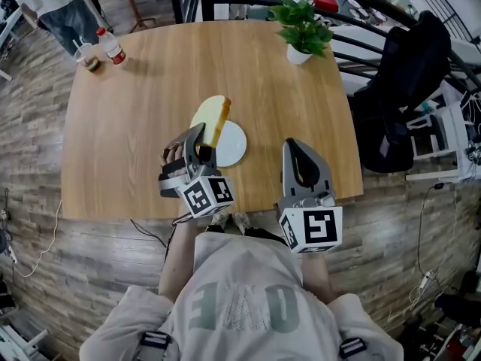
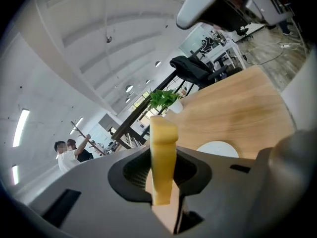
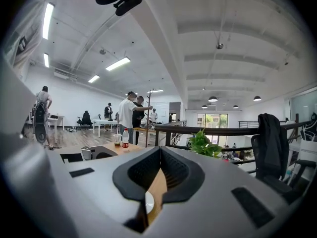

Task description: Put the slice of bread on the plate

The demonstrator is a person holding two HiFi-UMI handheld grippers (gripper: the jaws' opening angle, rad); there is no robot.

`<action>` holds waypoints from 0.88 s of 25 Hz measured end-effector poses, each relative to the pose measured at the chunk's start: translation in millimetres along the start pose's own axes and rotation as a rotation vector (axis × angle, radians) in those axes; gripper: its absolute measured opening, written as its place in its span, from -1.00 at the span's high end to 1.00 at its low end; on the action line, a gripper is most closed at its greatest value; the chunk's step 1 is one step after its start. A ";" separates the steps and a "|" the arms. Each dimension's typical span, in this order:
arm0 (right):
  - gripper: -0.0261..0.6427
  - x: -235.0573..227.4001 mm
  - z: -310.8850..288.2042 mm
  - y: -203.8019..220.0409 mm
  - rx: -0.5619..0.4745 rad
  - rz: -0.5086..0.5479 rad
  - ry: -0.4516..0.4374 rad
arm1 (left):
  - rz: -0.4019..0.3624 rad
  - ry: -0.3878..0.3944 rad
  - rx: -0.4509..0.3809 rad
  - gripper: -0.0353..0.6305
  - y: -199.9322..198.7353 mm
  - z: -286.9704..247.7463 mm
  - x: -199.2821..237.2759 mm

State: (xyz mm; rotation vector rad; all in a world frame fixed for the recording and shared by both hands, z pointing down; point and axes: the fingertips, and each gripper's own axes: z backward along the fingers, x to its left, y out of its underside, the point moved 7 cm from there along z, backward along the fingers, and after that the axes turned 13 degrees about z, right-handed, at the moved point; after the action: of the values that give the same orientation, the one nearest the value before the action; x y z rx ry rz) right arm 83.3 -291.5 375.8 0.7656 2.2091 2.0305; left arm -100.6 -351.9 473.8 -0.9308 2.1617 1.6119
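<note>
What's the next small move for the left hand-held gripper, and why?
Probably carry the slice of bread a little right and down, tipping it flat over the plate. The left hand-held gripper is clamped on the slice, which stands on edge above the plate's left rim and apparently isn't resting on it yet.

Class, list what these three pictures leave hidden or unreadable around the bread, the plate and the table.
- Head view: the slice of bread and the left hand-held gripper cover the left side of the white plate; whether bread touches plate cannot be told.
- Left gripper view: the gripper's body cuts off the plate's lower edge.
- Head view: the label on the bottle is too small to read.
</note>
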 end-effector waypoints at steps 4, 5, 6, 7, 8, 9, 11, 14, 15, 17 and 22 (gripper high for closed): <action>0.87 -5.3 7.2 6.0 0.030 -0.006 0.032 | -0.047 0.049 0.054 0.61 12.8 -12.9 -17.4; 0.87 -6.6 8.8 7.1 0.035 -0.002 0.038 | -0.063 0.060 0.068 0.61 16.3 -17.2 -21.7; 0.87 -7.7 10.4 8.2 0.042 0.002 0.043 | -0.084 0.072 0.082 0.61 19.9 -22.2 -26.2; 0.87 -8.6 11.9 9.5 0.051 0.003 0.051 | -0.111 0.083 0.093 0.61 23.2 -27.8 -30.8; 0.87 -9.5 13.6 11.2 0.061 0.003 0.058 | -0.142 0.093 0.100 0.61 26.4 -33.4 -35.2; 0.87 -10.1 15.2 13.2 0.071 0.002 0.065 | -0.172 0.103 0.103 0.61 29.6 -38.8 -39.0; 0.87 -10.5 18.6 17.3 0.086 -0.003 0.074 | -0.209 0.126 0.101 0.61 36.0 -47.3 -44.0; 0.87 -8.4 21.8 21.4 0.104 -0.016 0.075 | -0.265 0.145 0.097 0.61 43.4 -54.3 -49.1; 0.87 -7.0 21.8 21.9 0.103 -0.012 0.066 | -0.289 0.150 0.097 0.61 44.9 -56.1 -51.5; 0.87 -3.4 21.5 22.4 0.100 0.008 0.048 | -0.335 0.164 0.104 0.61 48.1 -60.1 -58.2; 0.87 3.5 24.0 22.1 0.109 0.040 0.031 | -0.410 0.195 0.131 0.61 59.6 -61.6 -74.8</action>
State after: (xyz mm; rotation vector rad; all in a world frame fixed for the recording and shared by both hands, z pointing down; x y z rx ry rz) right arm 95.9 -267.6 394.5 0.7988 2.3571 1.9662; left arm -74.0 -375.2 582.0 -1.4264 1.9923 1.2130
